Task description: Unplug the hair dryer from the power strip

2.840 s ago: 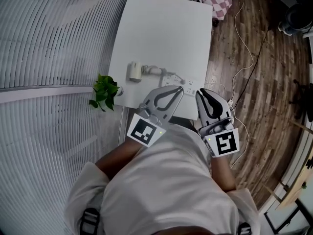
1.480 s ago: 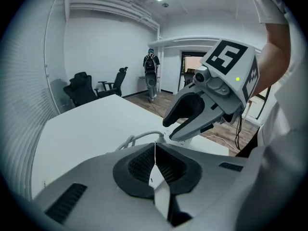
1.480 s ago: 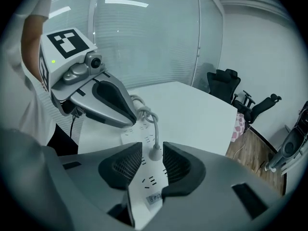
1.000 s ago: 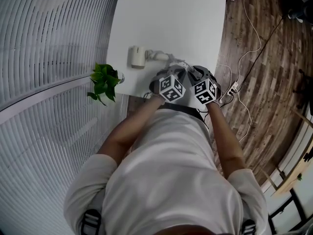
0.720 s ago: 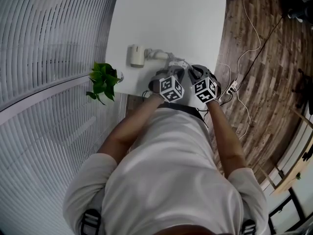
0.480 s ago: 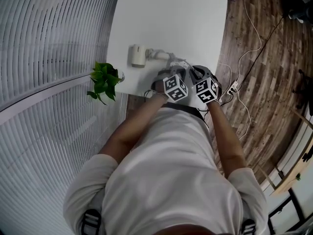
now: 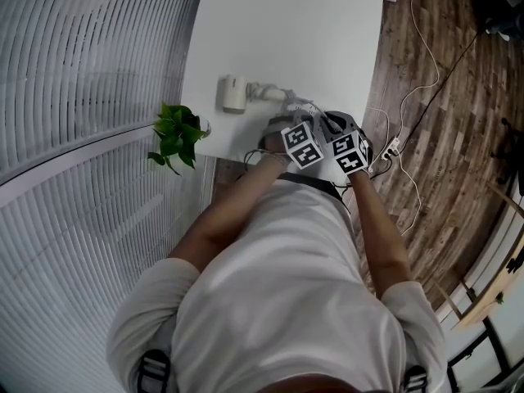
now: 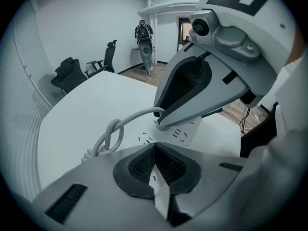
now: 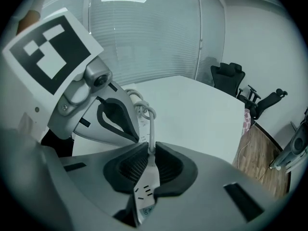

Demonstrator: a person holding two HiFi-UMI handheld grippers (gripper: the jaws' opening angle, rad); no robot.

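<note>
My down-tilted right tool (image 9: 150,152) has just been closing onto the plug (image 9: 151,161) in the flat-lying power strip (image 8: 185,133); left tool (image 8: 154,147) is pinched together.

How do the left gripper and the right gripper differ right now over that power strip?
The right gripper holds the hair dryer's plug between jaws that have just been closing; the left gripper has its jaws together on nothing. The right gripper's tips sit where the cord meets the power strip; the left gripper's sit over a free part of it. Both point steeply down at the strip.
</note>
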